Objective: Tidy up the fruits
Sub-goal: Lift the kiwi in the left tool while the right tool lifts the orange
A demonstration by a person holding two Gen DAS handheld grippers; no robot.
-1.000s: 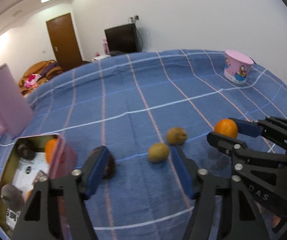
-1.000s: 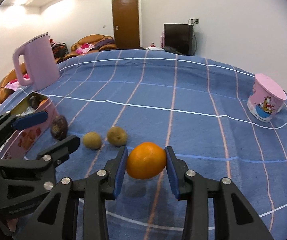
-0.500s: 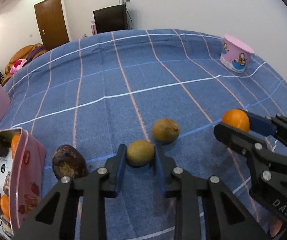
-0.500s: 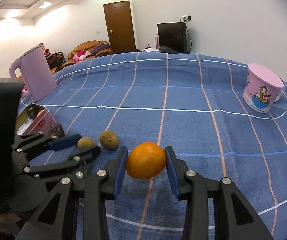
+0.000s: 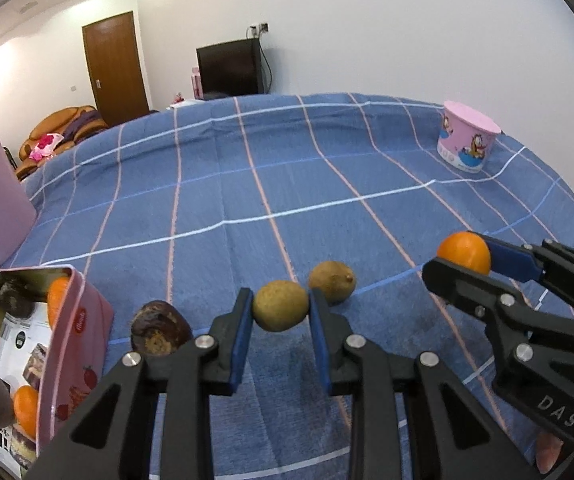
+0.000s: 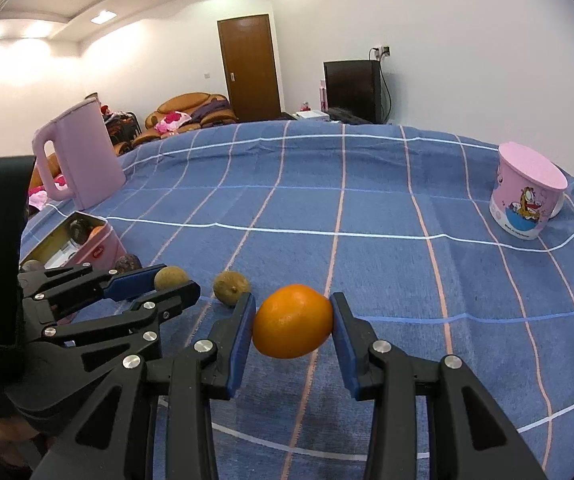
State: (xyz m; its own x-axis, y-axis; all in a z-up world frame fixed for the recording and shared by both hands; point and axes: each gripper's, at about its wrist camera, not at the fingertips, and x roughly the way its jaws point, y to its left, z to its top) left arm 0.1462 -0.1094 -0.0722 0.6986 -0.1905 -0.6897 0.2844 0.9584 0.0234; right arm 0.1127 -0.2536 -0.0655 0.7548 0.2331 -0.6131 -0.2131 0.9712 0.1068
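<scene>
left gripper (image 5: 281,316) (jaws wide before), now clamping kiwi (image 5: 282,311)

A pink jug (image 6: 81,158) stands at the far left of the blue checked cloth (image 6: 367,248). A pink cartoon cup (image 6: 527,196) sits upside down at the right. Beyond are a brown door (image 6: 253,68), a black television (image 6: 353,90) and an orange sofa (image 6: 185,114).

White walls (image 6: 467,20), (brown) door (image 6: 249,66).
</scene>
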